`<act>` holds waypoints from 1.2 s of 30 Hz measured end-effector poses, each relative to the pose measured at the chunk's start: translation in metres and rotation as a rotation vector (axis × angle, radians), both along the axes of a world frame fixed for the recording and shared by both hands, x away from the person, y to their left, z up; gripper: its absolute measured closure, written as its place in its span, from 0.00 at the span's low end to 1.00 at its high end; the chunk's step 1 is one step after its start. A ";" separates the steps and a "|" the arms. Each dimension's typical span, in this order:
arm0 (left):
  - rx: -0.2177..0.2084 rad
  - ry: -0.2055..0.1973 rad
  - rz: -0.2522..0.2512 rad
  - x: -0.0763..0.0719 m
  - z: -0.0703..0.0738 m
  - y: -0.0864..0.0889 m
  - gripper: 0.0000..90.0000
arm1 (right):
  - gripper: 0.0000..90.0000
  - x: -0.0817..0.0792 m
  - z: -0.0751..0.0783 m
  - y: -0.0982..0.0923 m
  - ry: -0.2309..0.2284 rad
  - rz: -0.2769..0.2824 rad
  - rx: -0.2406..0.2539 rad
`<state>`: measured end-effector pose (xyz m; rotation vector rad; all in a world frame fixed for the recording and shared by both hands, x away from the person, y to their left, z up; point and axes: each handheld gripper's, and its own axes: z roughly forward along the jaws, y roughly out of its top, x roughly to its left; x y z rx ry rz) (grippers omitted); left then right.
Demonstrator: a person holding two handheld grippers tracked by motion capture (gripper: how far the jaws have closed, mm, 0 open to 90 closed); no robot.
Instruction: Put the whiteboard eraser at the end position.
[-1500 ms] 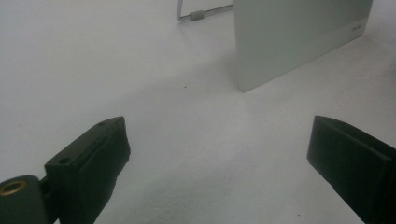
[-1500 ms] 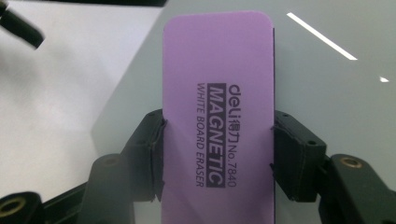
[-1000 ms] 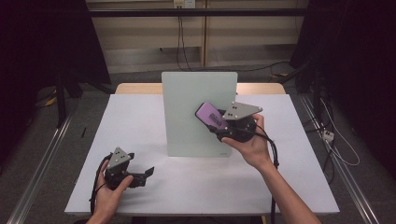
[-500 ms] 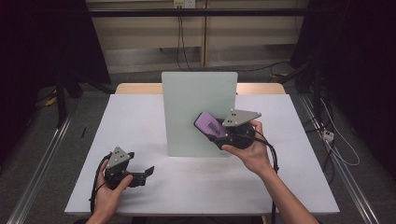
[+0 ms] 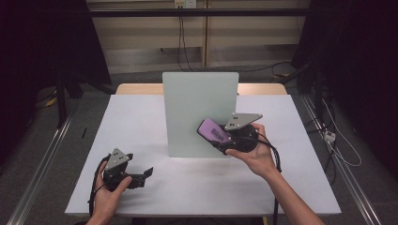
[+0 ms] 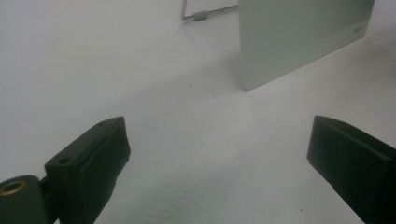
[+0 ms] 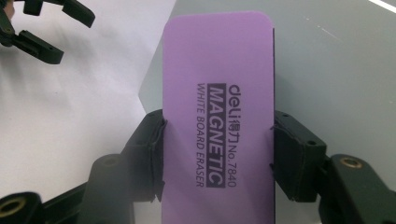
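High view. My right gripper (image 5: pixel 217 138) is raised in front of the upright pale green board (image 5: pixel 199 101), which stands near the middle of the white table (image 5: pixel 141 117). Its jaws are clamped on a purple eraser (image 5: pixel 213 132), which tilts up and to the left against the lower right part of the board's face; whether eraser and board touch cannot be told here. My left gripper (image 5: pixel 146 173) rests low at the near left of the table, well apart from the board, jaws spread, nothing between them.

Left gripper view. My two black jaws rise from the bottom corners, wide apart, with bare white table (image 6: pixel 187 140) between them. The board (image 6: pixel 299 37) stands beyond, its lower corner on the table; a thin wire stand (image 6: pixel 201 14) shows behind it.

Right gripper view. My jaws press on both long edges of the eraser (image 7: pixel 217 116), held lengthwise and pointing away from me. Its purple face carries printed lettering, "MAGNETIC WHITE BOARD ERASER". The board (image 7: pixel 336 70) lies close behind it. My left gripper (image 7: pixel 44 28) appears at upper left, open.
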<state>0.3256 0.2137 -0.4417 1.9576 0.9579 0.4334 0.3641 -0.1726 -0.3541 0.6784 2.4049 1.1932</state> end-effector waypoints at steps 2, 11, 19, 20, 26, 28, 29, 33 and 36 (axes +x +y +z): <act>0.006 -0.004 -0.003 -0.001 0.000 -0.001 0.06 | 0.46 -0.001 -0.001 0.001 0.007 0.012 0.001; 0.012 -0.006 -0.002 0.000 0.001 -0.002 0.06 | 0.46 -0.006 -0.006 0.000 0.038 0.036 -0.022; 0.021 -0.006 0.012 0.001 0.001 -0.002 0.06 | 0.46 -0.011 -0.009 -0.007 0.068 0.048 -0.031; 0.018 -0.006 0.008 0.001 0.001 -0.002 0.06 | 0.46 -0.012 -0.009 -0.008 0.069 0.051 -0.035; 0.023 -0.007 0.000 0.001 0.001 -0.003 0.06 | 0.46 -0.013 -0.010 -0.005 0.096 0.073 -0.054; 0.021 -0.006 0.002 0.000 0.001 -0.002 0.06 | 0.46 -0.014 -0.011 -0.002 0.104 0.087 -0.063; 0.013 -0.007 0.000 0.000 0.001 -0.002 0.06 | 0.46 -0.014 -0.012 -0.001 0.109 0.093 -0.068; 0.010 -0.009 -0.001 0.000 0.002 -0.002 0.06 | 0.46 -0.015 -0.014 0.004 0.127 0.115 -0.082; 0.010 -0.007 0.001 0.000 0.001 -0.003 0.06 | 0.46 -0.016 -0.015 0.007 0.139 0.128 -0.093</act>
